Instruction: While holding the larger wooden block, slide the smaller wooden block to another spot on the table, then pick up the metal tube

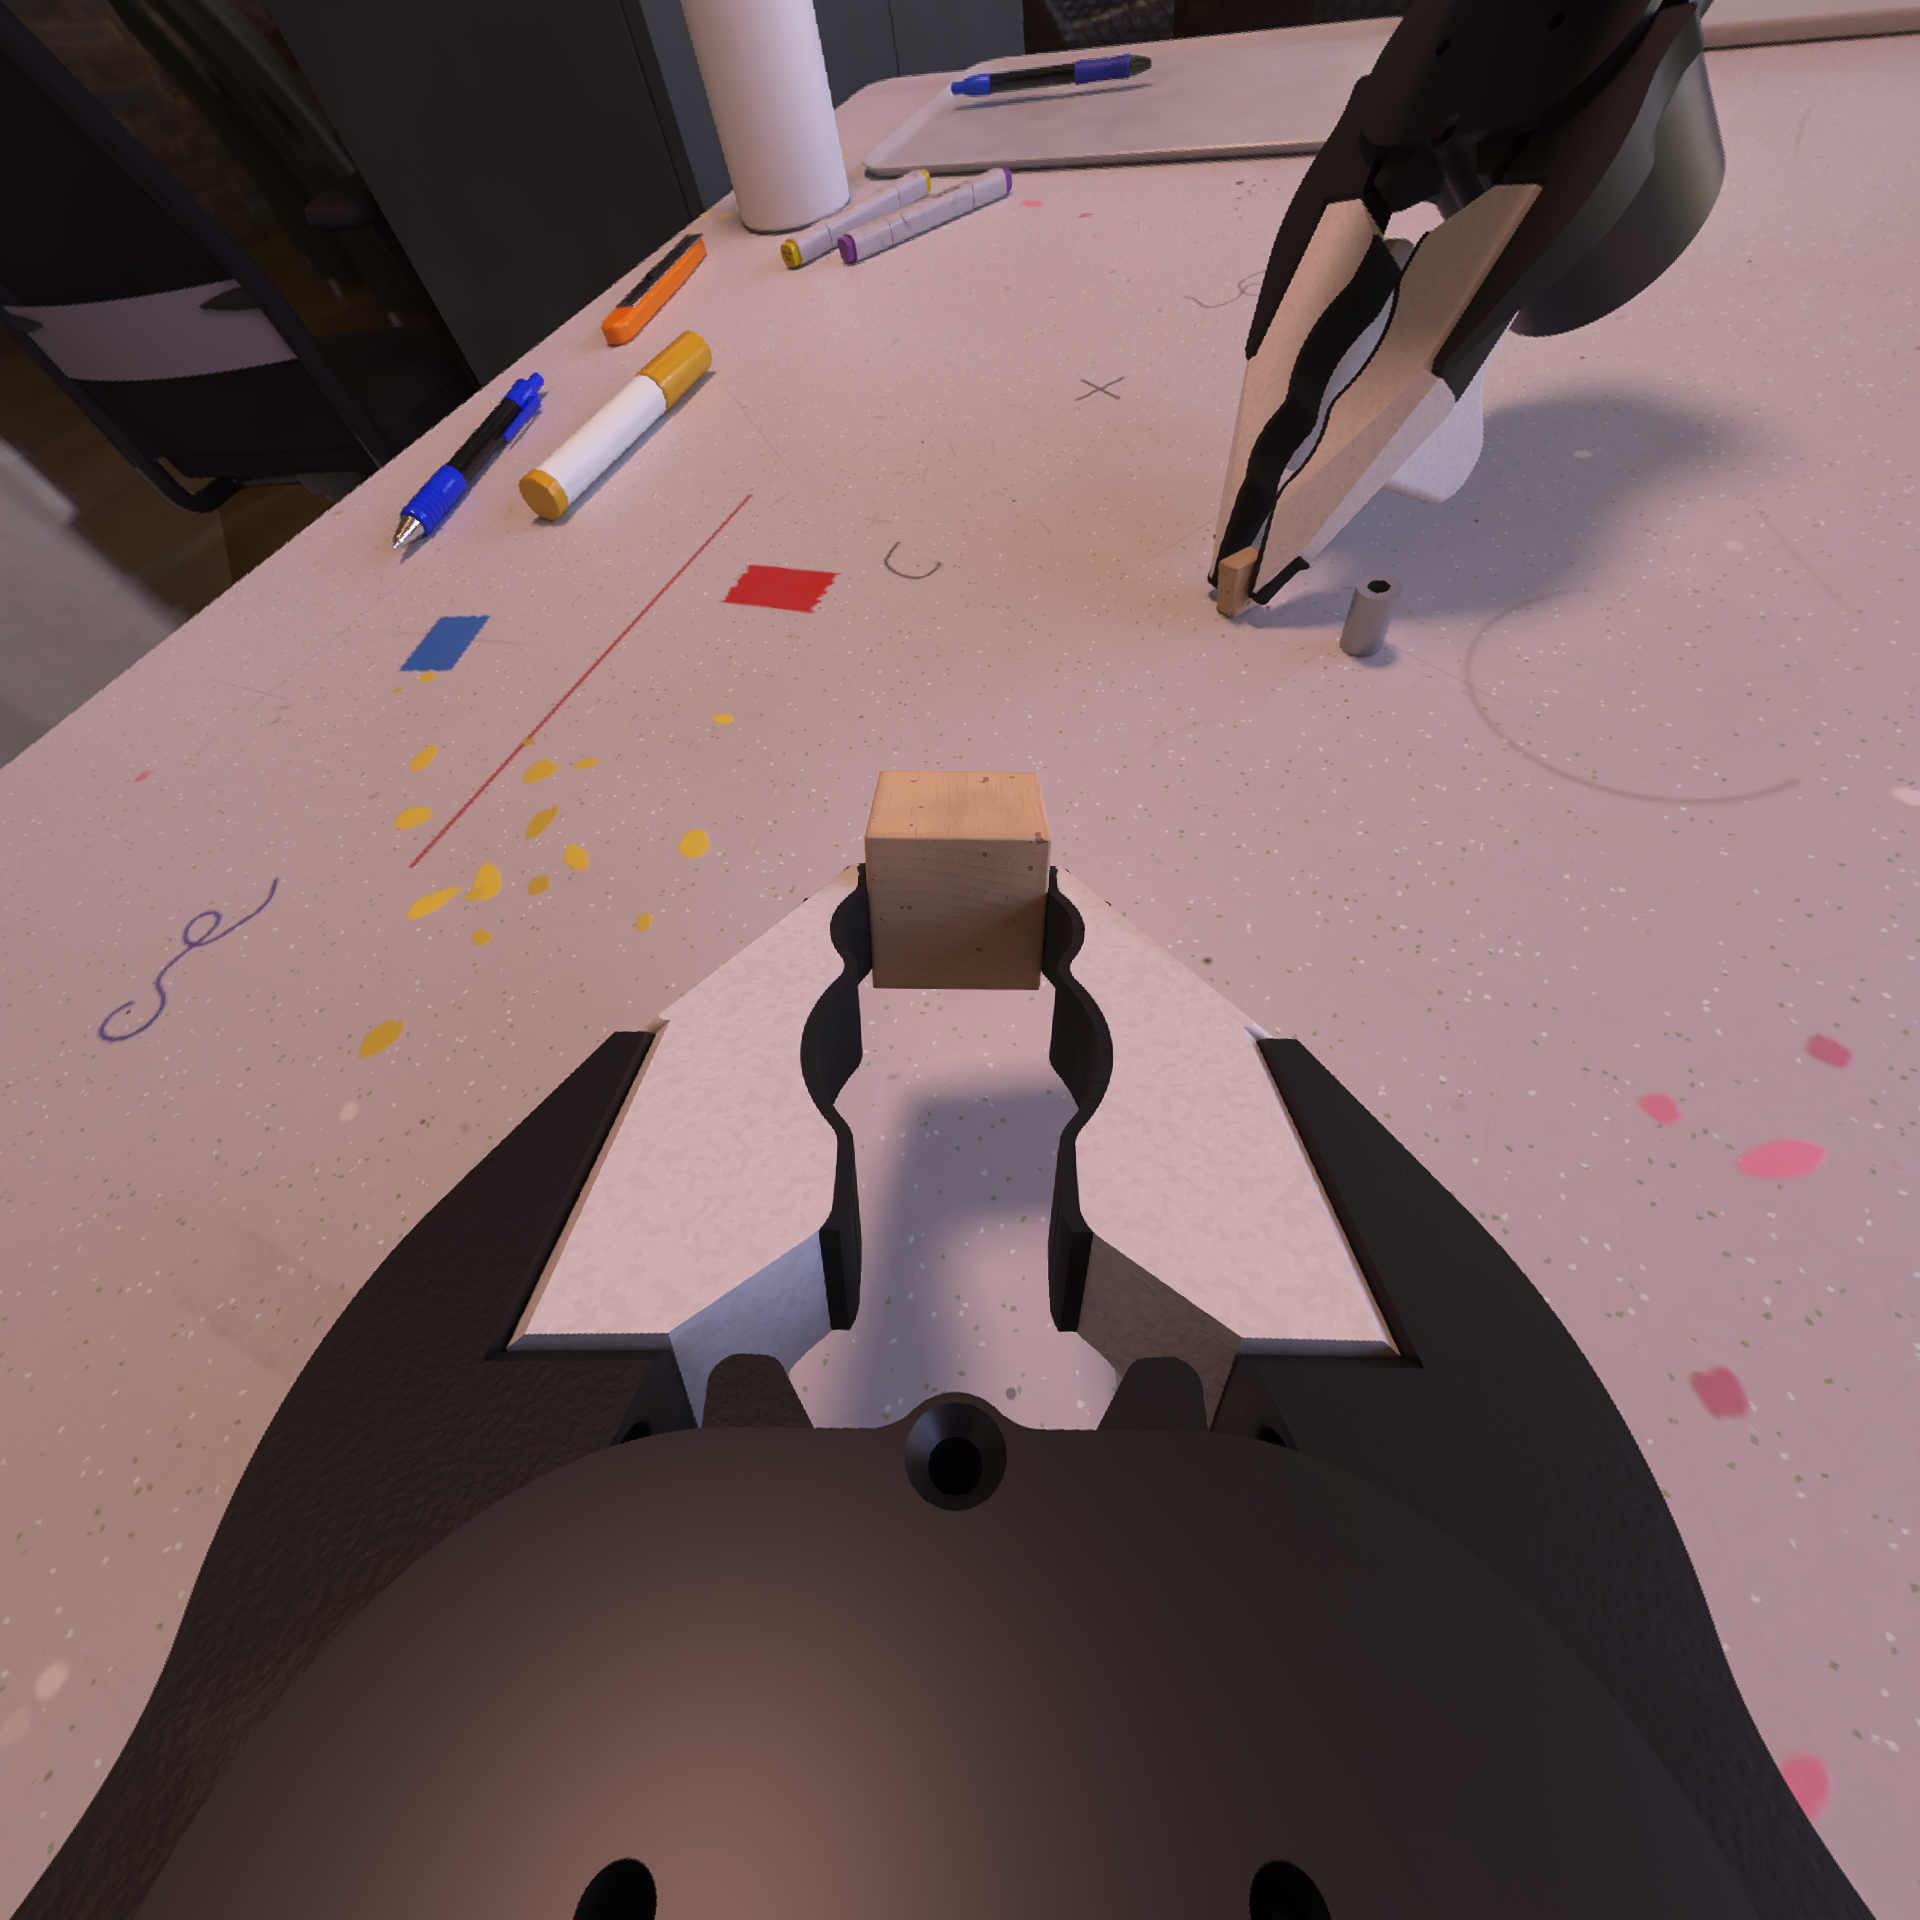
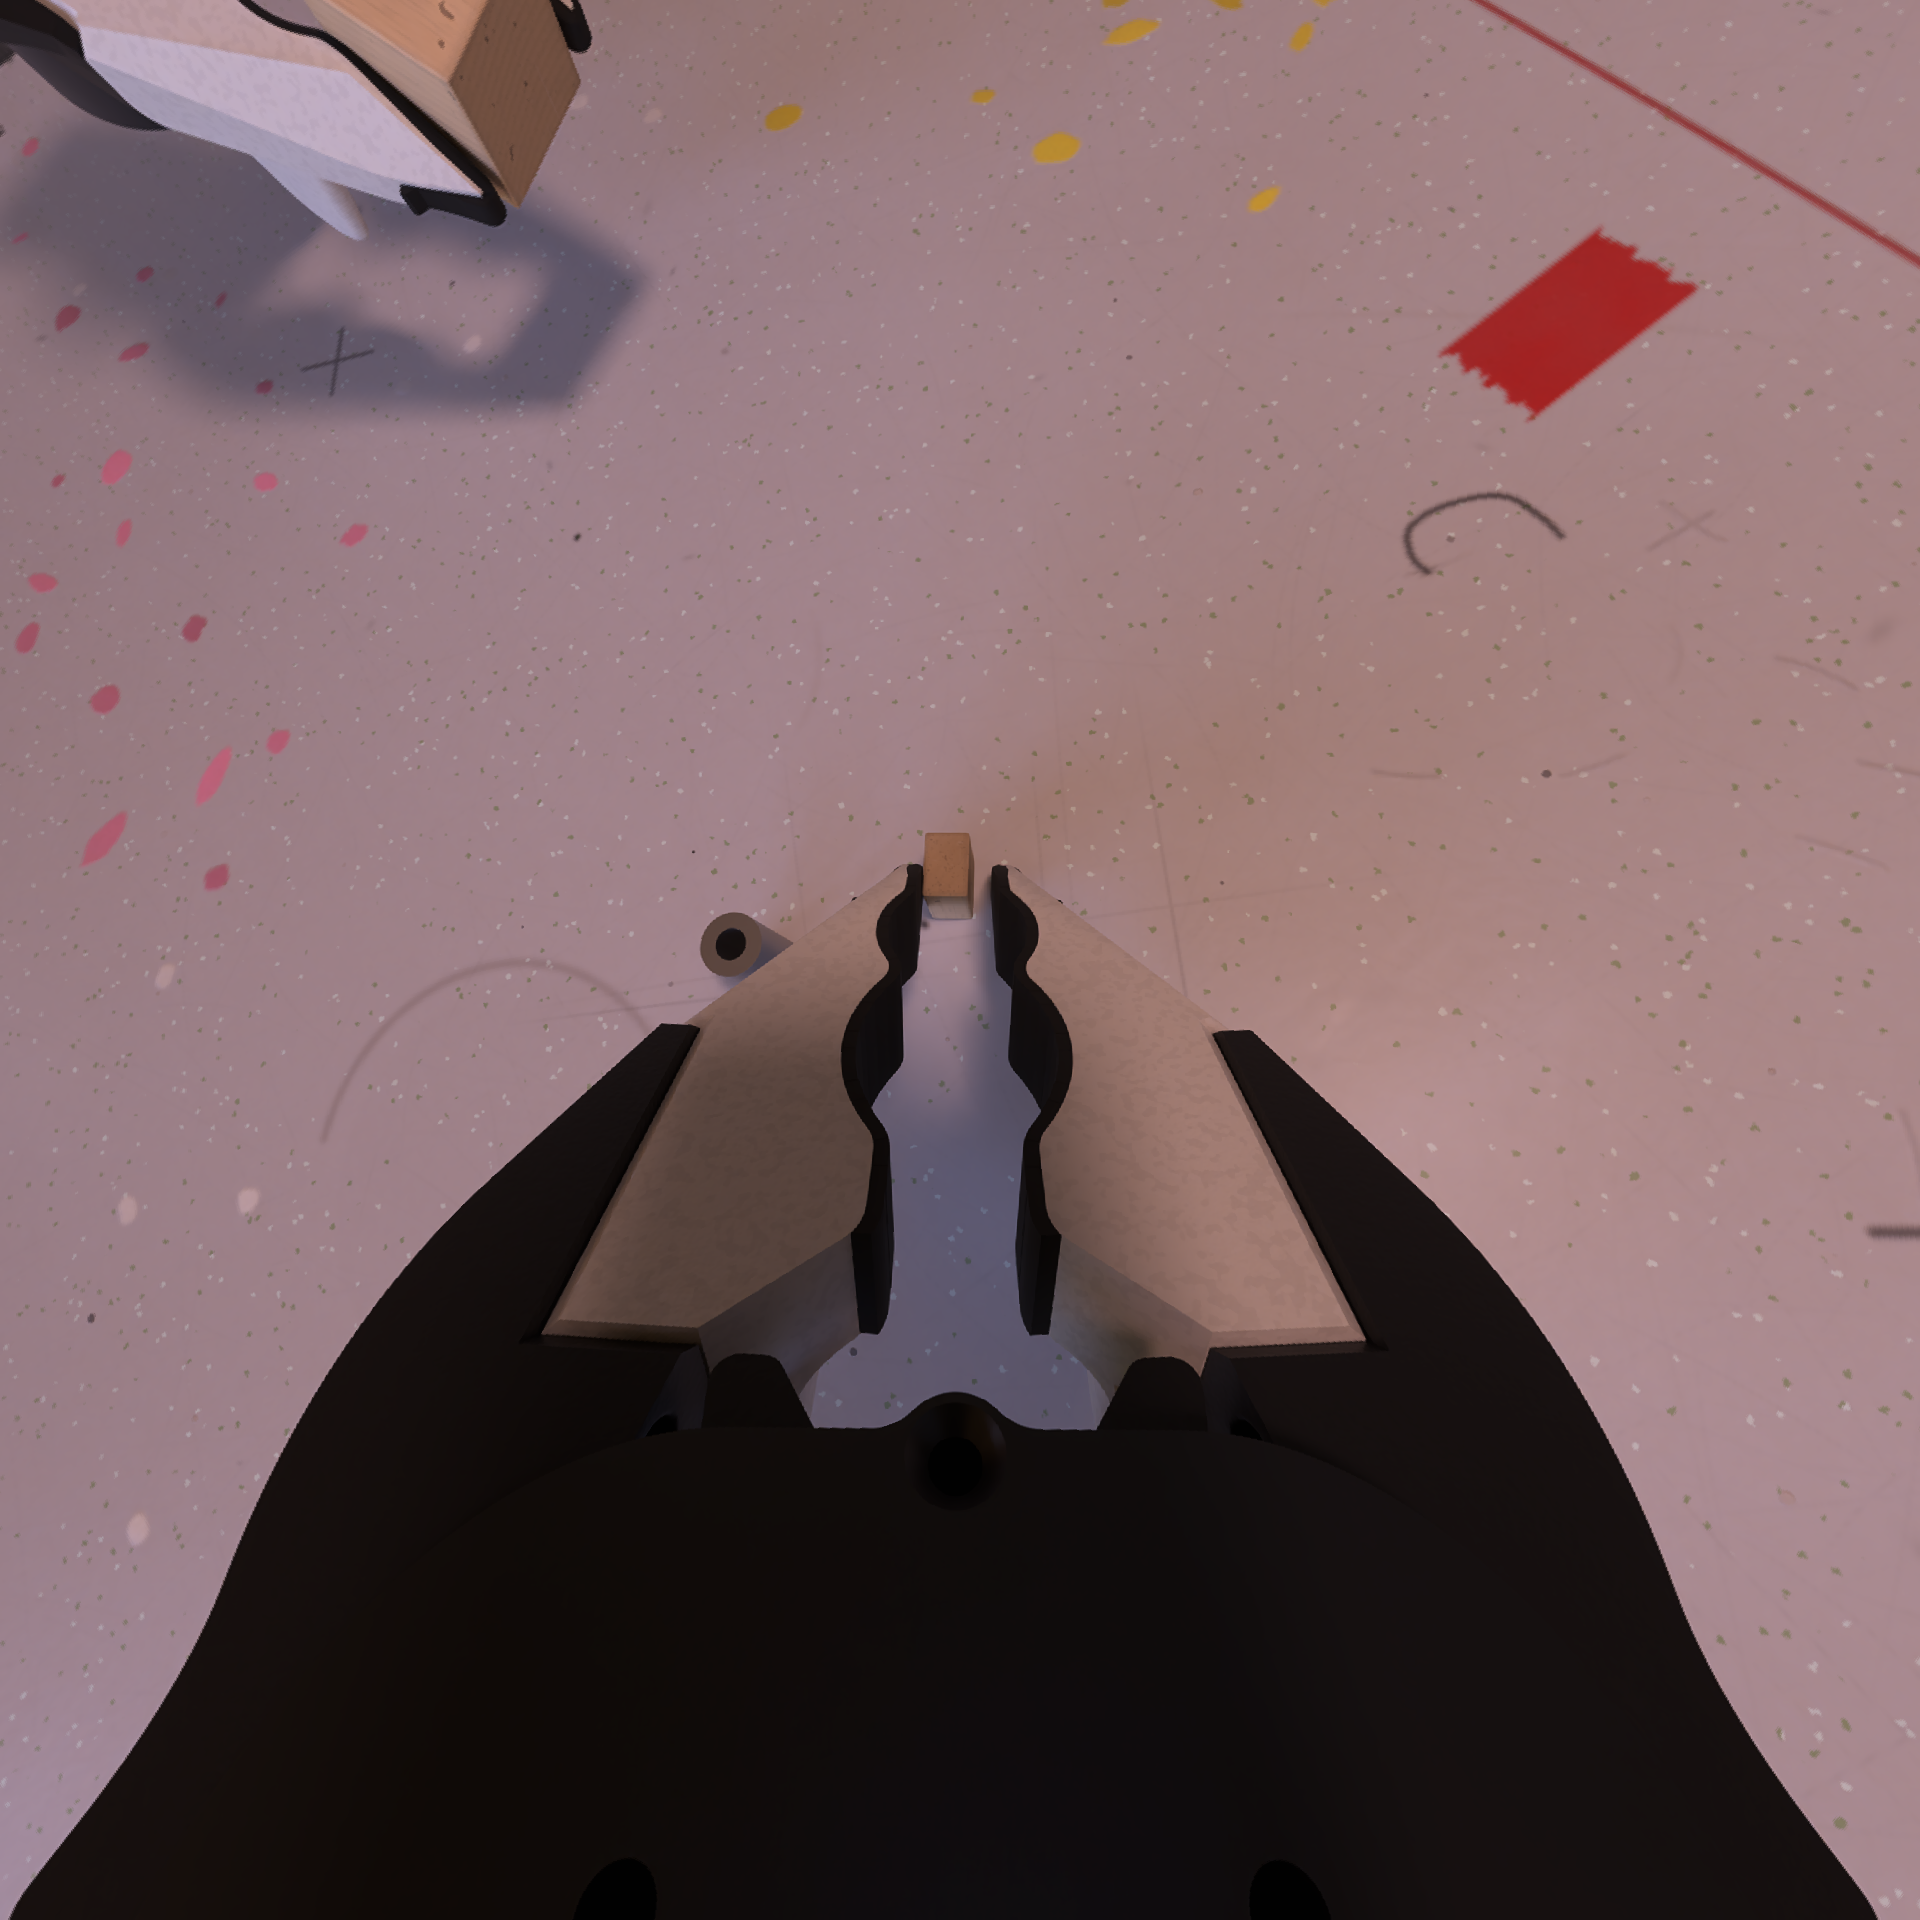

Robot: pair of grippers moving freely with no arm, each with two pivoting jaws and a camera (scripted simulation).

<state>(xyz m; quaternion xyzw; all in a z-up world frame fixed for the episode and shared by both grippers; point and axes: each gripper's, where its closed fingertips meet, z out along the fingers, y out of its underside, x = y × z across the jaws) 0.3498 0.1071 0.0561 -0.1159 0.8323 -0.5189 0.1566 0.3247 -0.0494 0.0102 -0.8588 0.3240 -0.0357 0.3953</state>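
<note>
My left gripper [image 1: 956,883] is clamped on the larger wooden block [image 1: 956,883]; the block sits right at the fingertips, both pads pressed to its side faces, its far end poking out past the tips. From my right wrist view I see it held clear of the table [image 1: 1351,1039], with its shadow lying on the surface underneath. The left gripper reaches forward at a shallow downward slant.

My right gripper [image 2: 954,883] points steeply down, tips at the tabletop. The smaller wooden block [image 2: 948,864] stands between the two fingertips, close against my left-hand finger [image 2: 902,935], with a sliver of gap to the other finger. So the jaws are parted and bracketing it, not squeezing it. In the left wrist view that block [image 1: 1236,582] shows at the very tip of the right gripper, resting on the table.

The metal tube [image 2: 731,943] stands upright on the table just beside the right gripper's finger, outside the jaws, apart from the small block. From the left wrist view the tube [image 1: 1369,617] is near the right gripper's tips, well apart from my left gripper.

A red tape patch [image 2: 1567,322] lies farther off.
</note>
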